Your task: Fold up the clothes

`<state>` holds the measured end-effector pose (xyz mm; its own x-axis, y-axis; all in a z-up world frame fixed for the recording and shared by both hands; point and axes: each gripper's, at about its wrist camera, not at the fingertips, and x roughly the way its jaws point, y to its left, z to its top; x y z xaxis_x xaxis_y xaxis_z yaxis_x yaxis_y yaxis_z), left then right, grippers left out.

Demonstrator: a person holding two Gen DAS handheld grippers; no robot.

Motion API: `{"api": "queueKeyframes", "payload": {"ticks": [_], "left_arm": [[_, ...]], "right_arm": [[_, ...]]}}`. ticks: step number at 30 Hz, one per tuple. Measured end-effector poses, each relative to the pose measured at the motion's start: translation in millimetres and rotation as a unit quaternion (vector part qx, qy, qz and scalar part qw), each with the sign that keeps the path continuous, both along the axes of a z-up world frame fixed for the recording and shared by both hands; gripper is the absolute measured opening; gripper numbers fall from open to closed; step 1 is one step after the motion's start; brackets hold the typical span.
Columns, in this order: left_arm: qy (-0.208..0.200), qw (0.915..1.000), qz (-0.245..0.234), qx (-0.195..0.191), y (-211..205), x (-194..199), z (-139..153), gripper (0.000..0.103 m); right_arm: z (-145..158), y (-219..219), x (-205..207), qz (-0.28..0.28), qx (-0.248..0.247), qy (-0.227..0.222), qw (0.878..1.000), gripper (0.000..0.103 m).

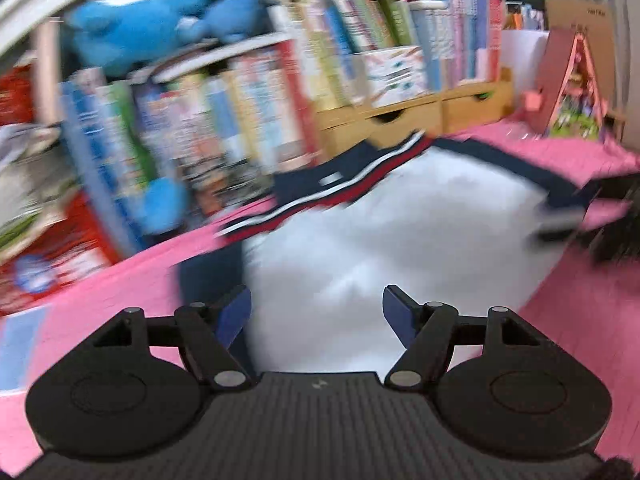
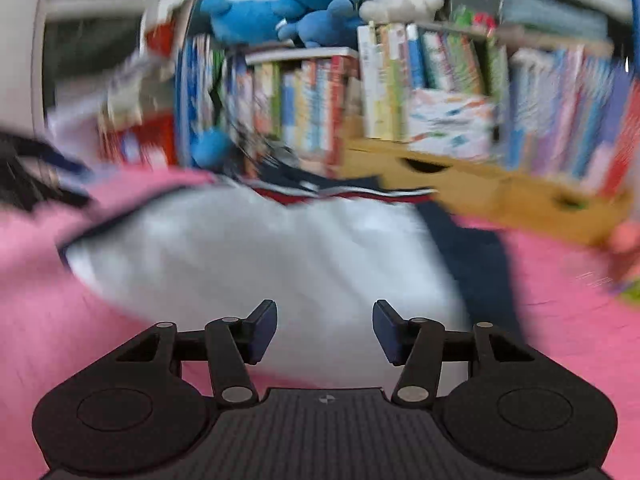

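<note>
We find the shirt (image 1: 400,232), white with navy sleeves and a red-and-white striped collar, lying on the pink table (image 1: 580,340), collar toward the books (image 1: 248,112). Whether it is spread flat or already partly folded, the blur does not let us say. The left claw (image 1: 316,316) is released, holding nothing, above the near hem. The right claw (image 2: 324,330) is likewise released, over the white body. Both views are smeared, which suggests motion. In our judgement the scene fits either an approach to a grasp or a release after a fold. Plush toys (image 2: 288,4) sit above the books.
</note>
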<state>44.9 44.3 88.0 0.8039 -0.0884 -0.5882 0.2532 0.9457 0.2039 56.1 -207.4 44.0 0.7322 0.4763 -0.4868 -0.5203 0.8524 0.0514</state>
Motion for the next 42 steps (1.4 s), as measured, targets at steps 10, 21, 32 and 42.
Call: {"api": "queueKeyframes", "payload": {"ticks": [10,21,32,42], "left_arm": [[0.064,0.9917,0.100,0.049,-54,172,-66,0.065],[0.076,0.9839,0.161,-0.008,-12,217,-80,0.092],[0.042,0.9876,0.148,-0.032,12,144,-54,0.087],[-0.003,0.9831,0.177,0.048,36,41,-74,0.101]], "right_arm": [[-31,38,61,-0.020,0.150,0.108,0.983,0.072],[-29,41,51,-0.030,0.138,0.102,0.985,0.093],[-29,56,54,-0.030,0.086,0.116,0.989,0.103],[-27,74,44,-0.030,0.010,0.095,0.995,0.103]]}}
